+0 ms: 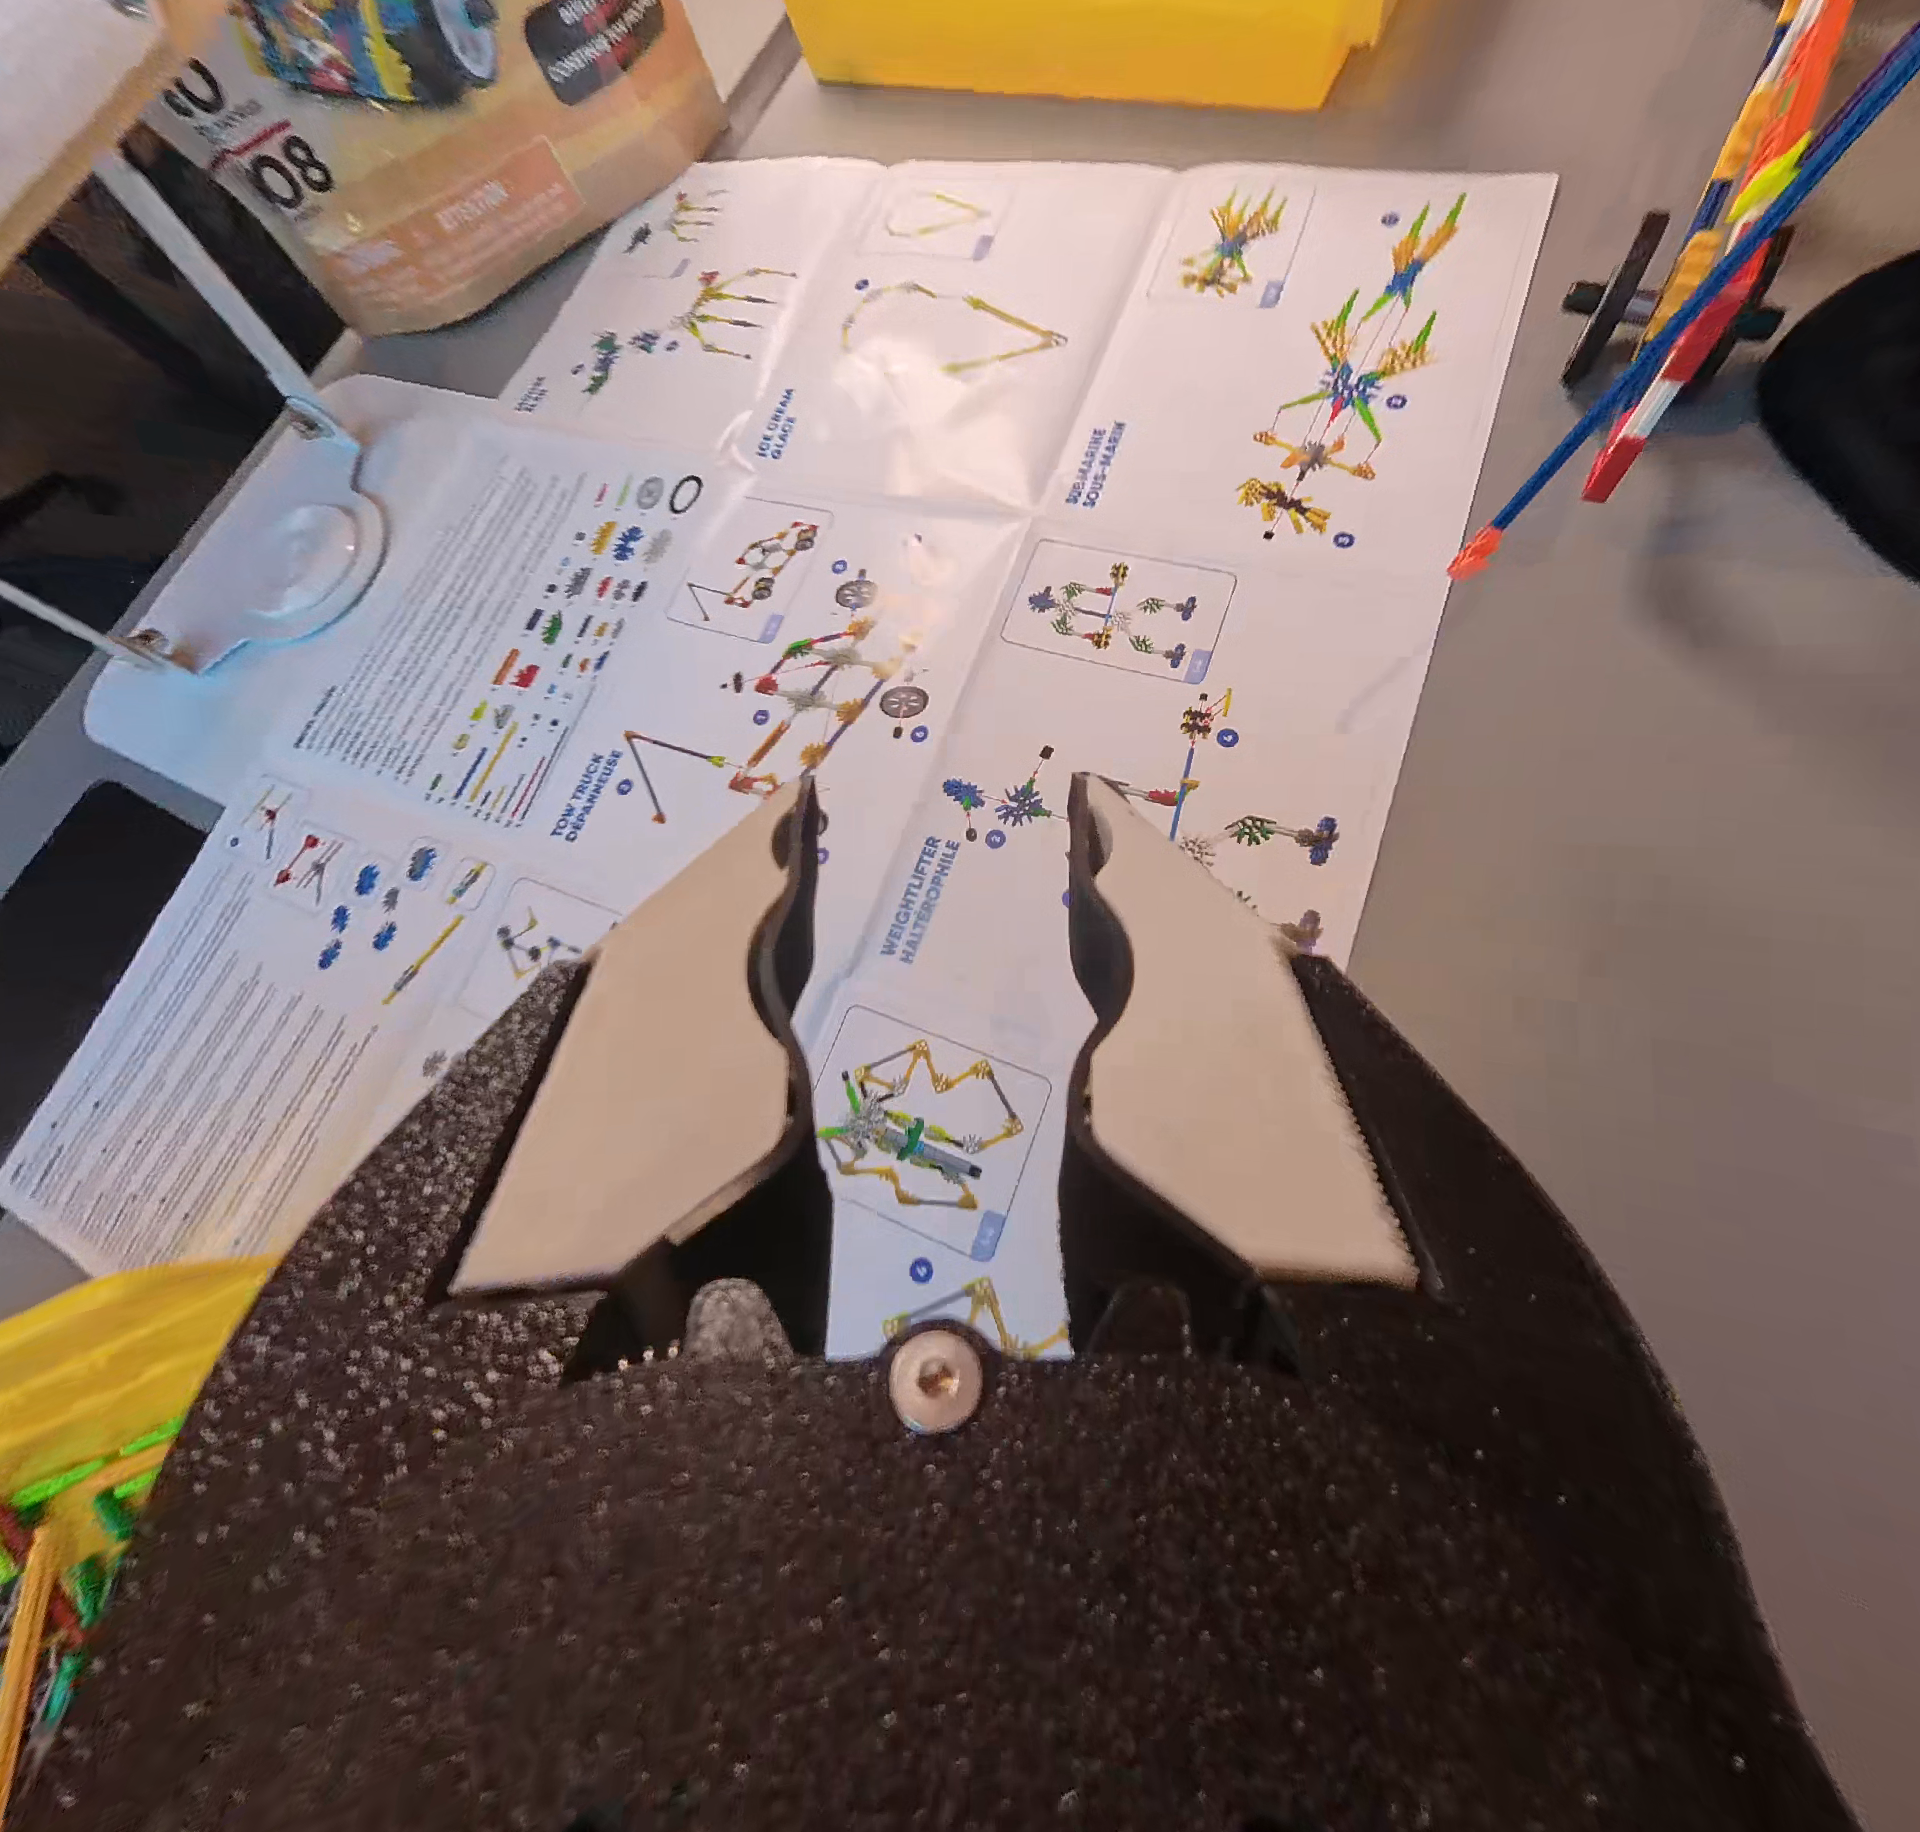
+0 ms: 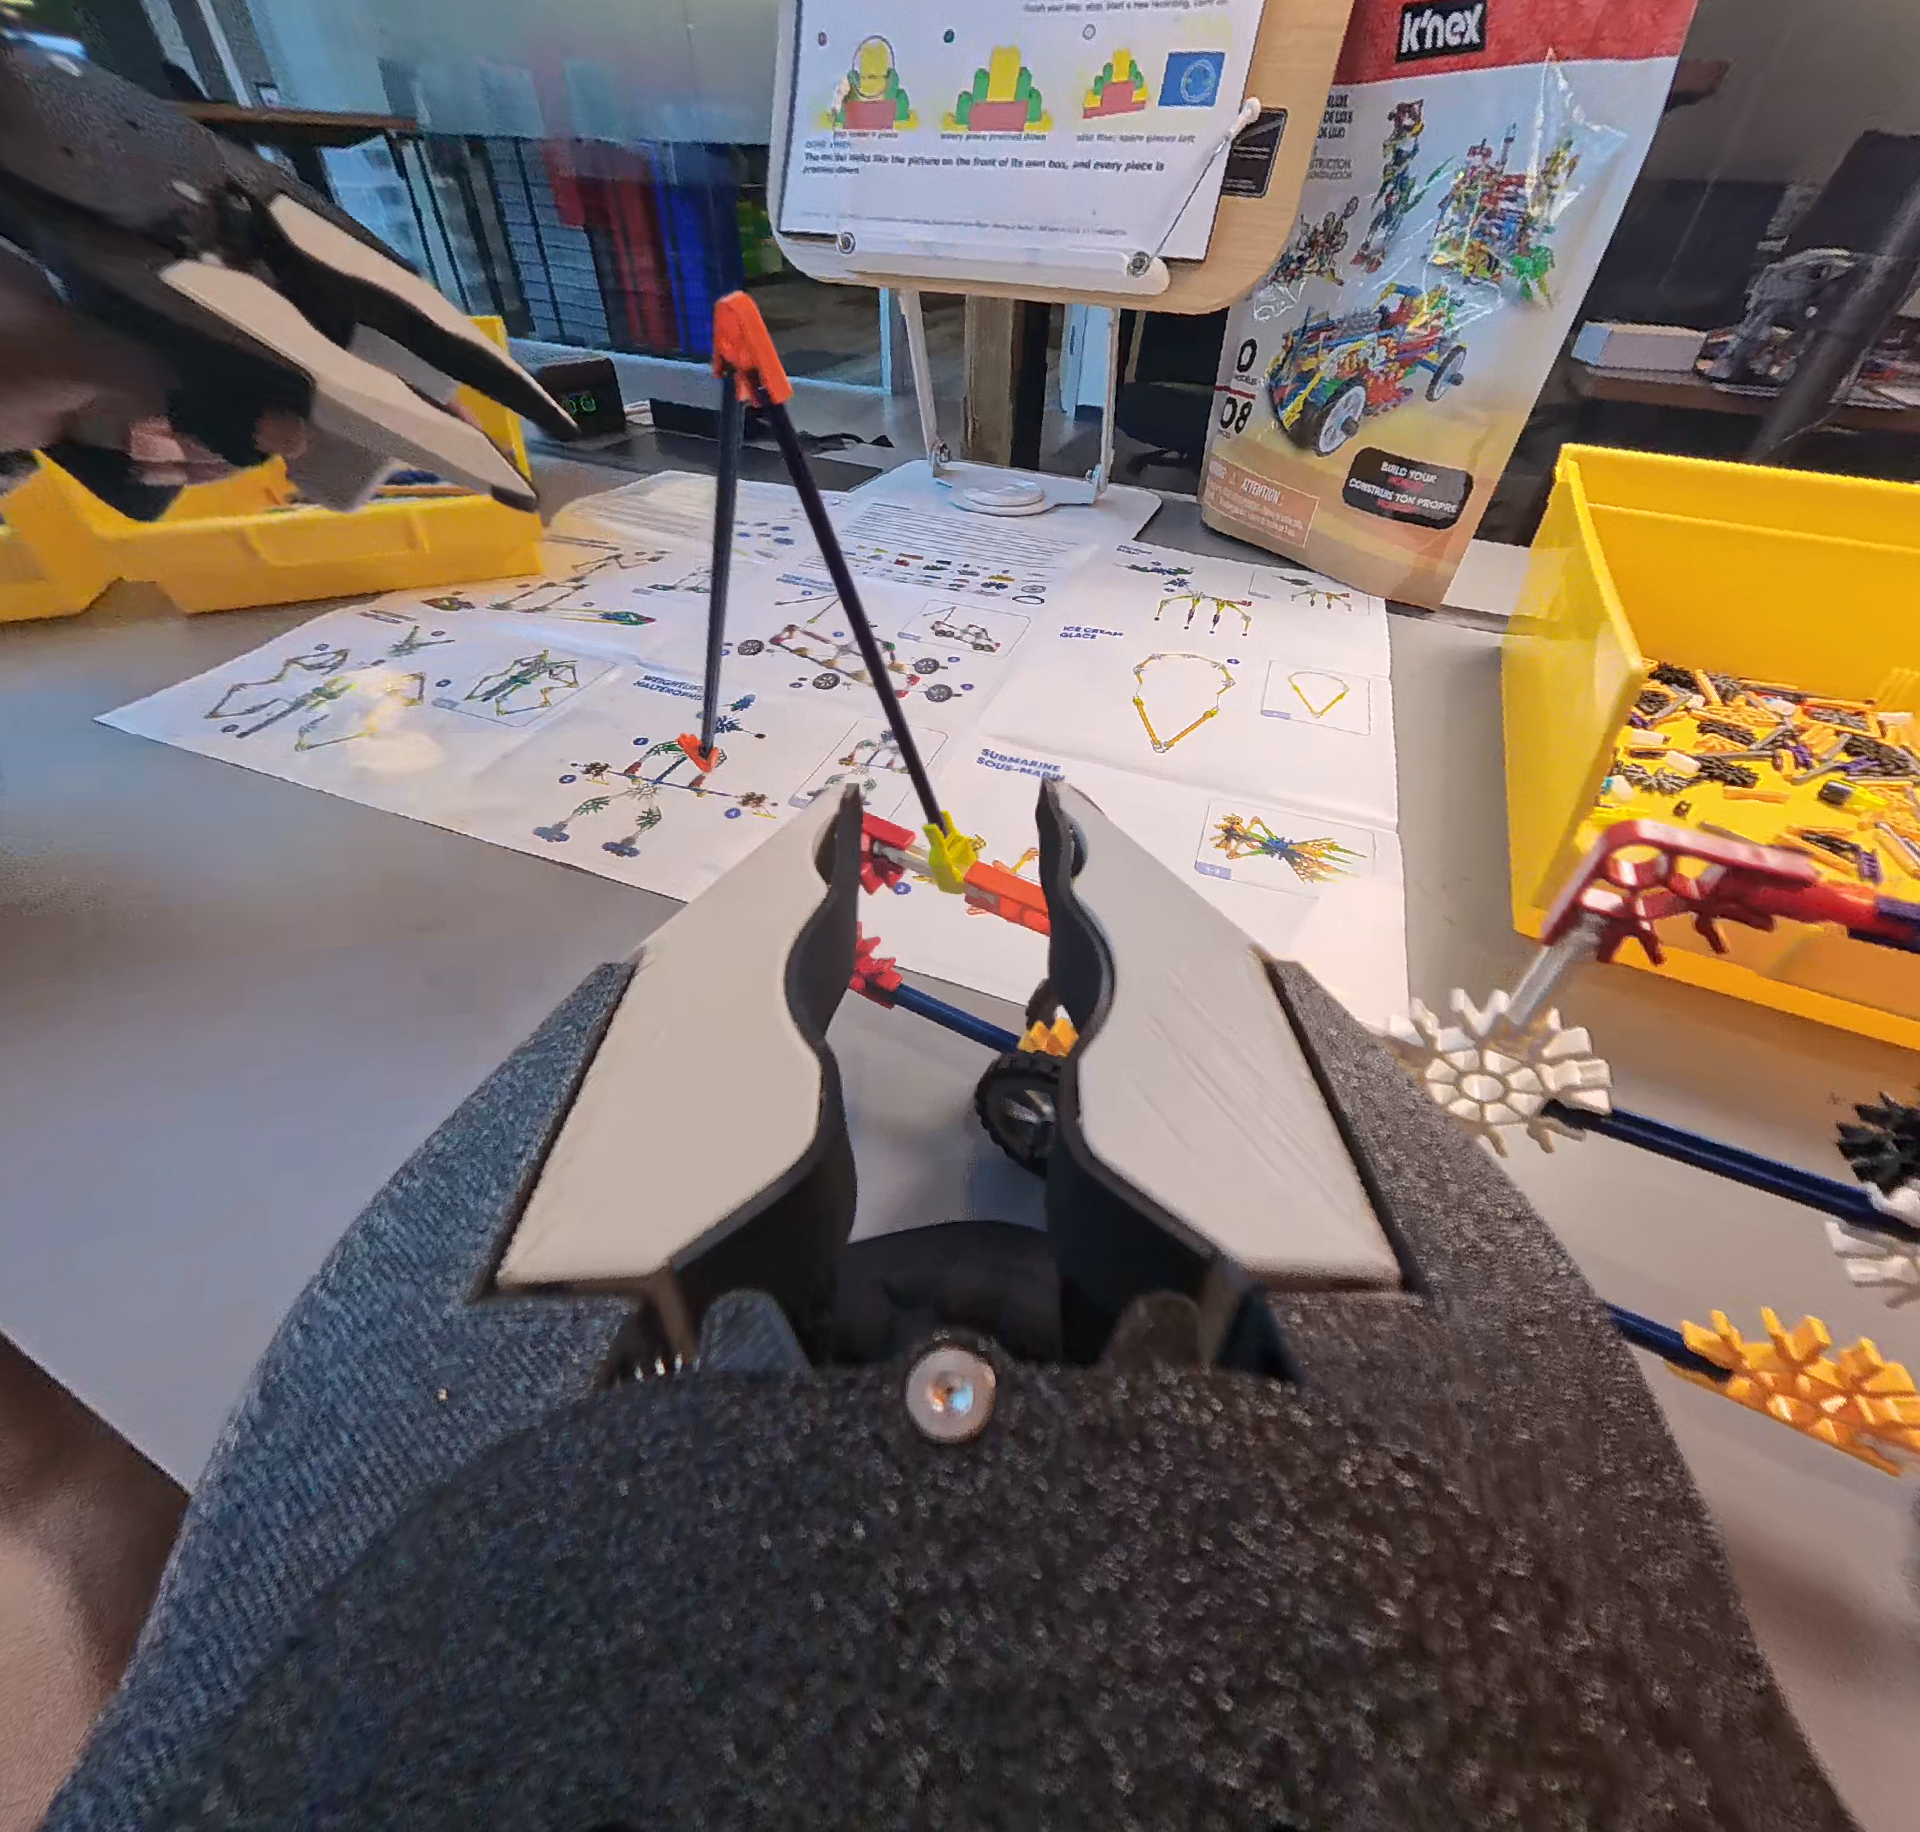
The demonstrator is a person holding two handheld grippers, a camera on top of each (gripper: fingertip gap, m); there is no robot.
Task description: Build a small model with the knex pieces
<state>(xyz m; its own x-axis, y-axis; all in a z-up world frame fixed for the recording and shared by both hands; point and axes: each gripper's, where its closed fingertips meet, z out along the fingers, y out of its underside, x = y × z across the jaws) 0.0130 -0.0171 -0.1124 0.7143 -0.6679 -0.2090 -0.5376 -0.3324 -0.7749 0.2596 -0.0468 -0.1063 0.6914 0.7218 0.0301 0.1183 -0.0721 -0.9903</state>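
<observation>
My left gripper (image 1: 940, 795) is open and empty, hovering over a large unfolded instruction sheet (image 1: 1039, 452) on the grey table. It also shows at the upper left of the right wrist view (image 2: 545, 463). My right gripper (image 2: 951, 795) has its jaws closed in on the red-and-orange beam of a rod-and-connector model (image 2: 945, 847) with a black wheel (image 2: 1023, 1107). Two dark blue rods rise from the model to an orange connector (image 2: 743, 348). The model shows blurred at the top right of the left wrist view (image 1: 1756, 172).
A yellow bin (image 2: 1558, 691) of small parts stands right; more yellow bins (image 2: 312, 556) stand left. A toy box (image 2: 1455, 276) and a paper stand (image 2: 1018, 99) are behind the sheet (image 2: 1143, 639). Loose pieces with white (image 2: 1496, 1070) and orange (image 2: 1808, 1387) connectors lie right. There is about 25 cm between the tips of the two grippers. My right gripper is the nearer one to the orange connector (image 2: 743, 348): about 7 cm, against 20 cm.
</observation>
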